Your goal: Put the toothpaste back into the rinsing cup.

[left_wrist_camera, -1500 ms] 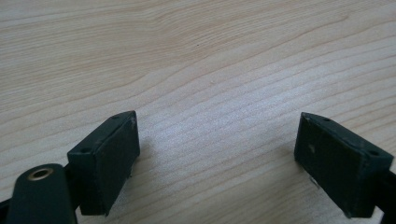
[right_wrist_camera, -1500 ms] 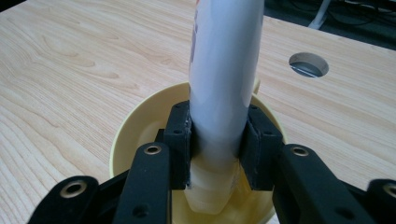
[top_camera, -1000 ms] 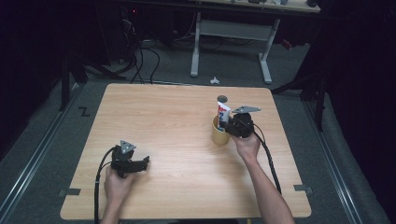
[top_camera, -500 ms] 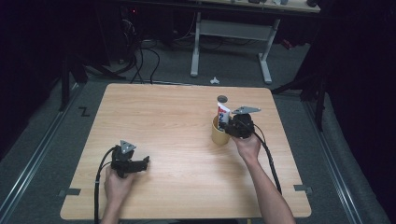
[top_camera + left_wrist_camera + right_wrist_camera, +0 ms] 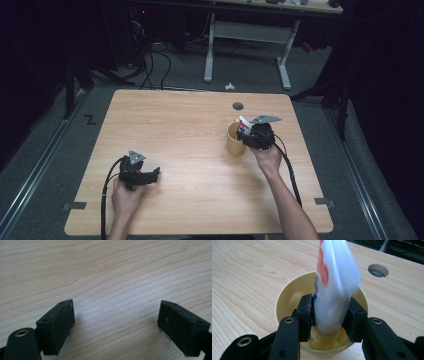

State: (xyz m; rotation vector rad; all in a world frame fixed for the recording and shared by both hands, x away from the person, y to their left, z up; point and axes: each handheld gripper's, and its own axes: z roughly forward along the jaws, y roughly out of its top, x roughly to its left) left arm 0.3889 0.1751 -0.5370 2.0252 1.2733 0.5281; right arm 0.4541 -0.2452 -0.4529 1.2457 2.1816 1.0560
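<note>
The right gripper, black and held in the person's right hand, has its two jaws on either side of a white soft tube with red and blue print. The jaws have just been opening a little, yet in the right gripper view the left pad appears to touch the tube's side, and the right pad stands at the blurred edge of the tube, so whether it presses there I cannot tell for sure. The tube stands nearly upright with its lower end inside a pale yellow round plastic cup, and its upper part rises above the rim; its outline is blurred. In the high view the cup stands on the right half of the light wooden table, just beside the right gripper, and the tube leans out from the cup toward the gripper. A little farther, a round grey cable hole is set in the tabletop. The left gripper, also black, rests low over the bare wood with its jaws spread wide apart and nothing between them. In the high view it lies near the table's front left part, well apart from the cup, in the person's left hand.
</note>
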